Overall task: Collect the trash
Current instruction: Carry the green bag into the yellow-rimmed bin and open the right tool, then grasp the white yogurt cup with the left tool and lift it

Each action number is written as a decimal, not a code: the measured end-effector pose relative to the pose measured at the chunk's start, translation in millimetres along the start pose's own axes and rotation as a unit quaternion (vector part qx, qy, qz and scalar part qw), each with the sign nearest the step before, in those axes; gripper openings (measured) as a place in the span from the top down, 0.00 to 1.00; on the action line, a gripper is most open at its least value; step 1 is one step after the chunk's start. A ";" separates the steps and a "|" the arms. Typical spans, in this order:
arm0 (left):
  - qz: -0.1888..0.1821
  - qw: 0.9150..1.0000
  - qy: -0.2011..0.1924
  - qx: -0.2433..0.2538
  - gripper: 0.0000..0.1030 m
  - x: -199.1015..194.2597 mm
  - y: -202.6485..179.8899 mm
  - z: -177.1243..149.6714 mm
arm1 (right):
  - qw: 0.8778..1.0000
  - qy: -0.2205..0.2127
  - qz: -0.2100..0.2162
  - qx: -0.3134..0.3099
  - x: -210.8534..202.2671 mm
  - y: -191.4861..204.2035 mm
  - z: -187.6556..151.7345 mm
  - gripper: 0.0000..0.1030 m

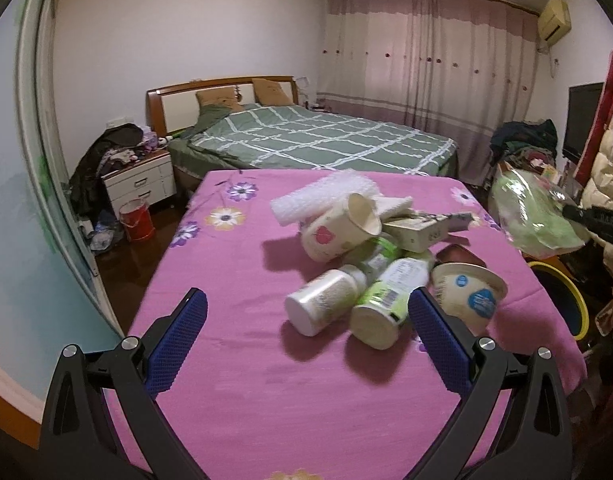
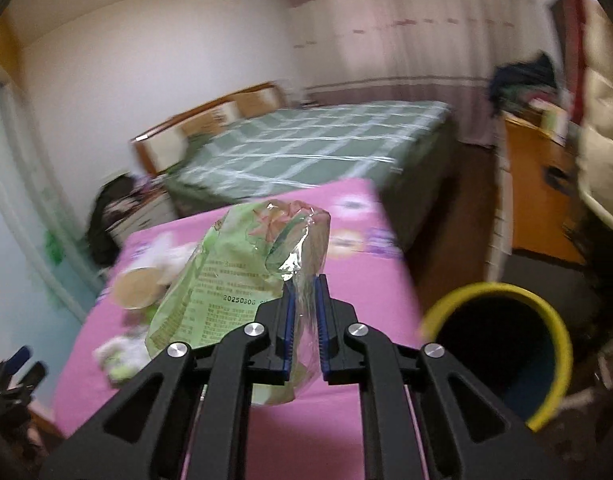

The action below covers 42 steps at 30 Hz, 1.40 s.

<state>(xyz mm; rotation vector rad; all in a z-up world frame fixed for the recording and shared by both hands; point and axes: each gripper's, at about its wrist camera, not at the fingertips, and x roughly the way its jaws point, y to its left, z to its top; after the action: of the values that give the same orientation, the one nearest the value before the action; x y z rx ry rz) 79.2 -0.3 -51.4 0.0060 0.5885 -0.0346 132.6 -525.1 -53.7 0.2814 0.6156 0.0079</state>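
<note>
1. Right gripper (image 2: 305,280) clamped tight on a green plastic bag (image 2: 226,276), blue pads (image 2: 290,312) pinching the clear crinkled edge between them.
2. Bag hanging in the air over the right side of the pink flowered tablecloth (image 2: 346,412), printed side up, not touching the cloth.
3. Just off the table's right edge, a yellow-rimmed bin (image 2: 554,320), dark inside, mouth open towards the camera.
4. From the left wrist view, same green bag (image 1: 534,216) held up at the right edge of the table, right gripper's black body only partly in frame beyond it.
5. Left gripper (image 1: 306,304) spread wide and empty, blue fingers (image 1: 178,344) low over the near part of the tablecloth (image 1: 226,400).
6. Straight ahead of it, the trash heap in the middle of the table: white jar (image 1: 322,304) on its side, green-labelled bottle (image 1: 386,304) lying next to it, touching.
7. Right finger just beside a toppled yoghurt tub (image 1: 470,292) with a blue label.
8. Behind those, paper cup (image 1: 338,228) tipped over, a small carton (image 1: 422,232), and a roll of bubble wrap (image 1: 322,196) at the back.
9. Beyond the table, green checked bed (image 1: 306,140); red bucket (image 1: 136,220) on the floor by the nightstand.
</note>
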 end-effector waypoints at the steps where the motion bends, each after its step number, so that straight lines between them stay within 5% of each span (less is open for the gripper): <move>1: -0.005 1.000 0.002 0.005 0.04 2.7 -6.7 0.1 | 1.000 0.001 -0.021 0.012 0.9 -19.2 -2.1 0.90; 6: -0.023 0.999 0.007 0.029 0.04 9.5 -33.3 0.8 | 0.993 0.010 -0.104 0.063 12.5 -96.1 -14.1 0.90; 13: -0.043 0.997 0.015 0.061 0.04 17.2 -70.7 4.9 | 0.980 0.042 -0.166 0.104 45.3 -160.7 -43.6 0.88; 17: -0.051 0.996 0.019 0.075 0.04 18.3 -88.1 5.9 | 0.975 0.050 -0.187 0.107 55.7 -172.4 -52.6 0.82; 19: -0.057 0.995 0.023 0.080 0.04 21.3 -95.1 6.0 | 0.973 0.047 -0.198 0.106 57.2 -175.2 -53.2 0.65; 22: -0.063 0.994 0.029 0.087 0.04 26.9 -103.3 4.6 | 0.972 0.038 -0.204 0.105 53.4 -177.1 -52.5 0.53; 32: -0.099 0.988 0.048 0.104 0.04 47.4 -114.4 -3.5 | 0.977 0.014 -0.192 0.096 34.0 -163.1 -43.9 0.49; 42: -0.136 0.974 0.065 0.170 0.04 86.2 -149.1 -13.0 | 0.979 0.016 -0.180 0.093 36.0 -156.4 -40.5 0.48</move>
<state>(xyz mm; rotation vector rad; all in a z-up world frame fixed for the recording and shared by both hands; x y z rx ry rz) 138.6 -151.7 -109.4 0.2616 0.7057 -0.4046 127.0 -661.8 -146.9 0.3480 0.6935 -0.3955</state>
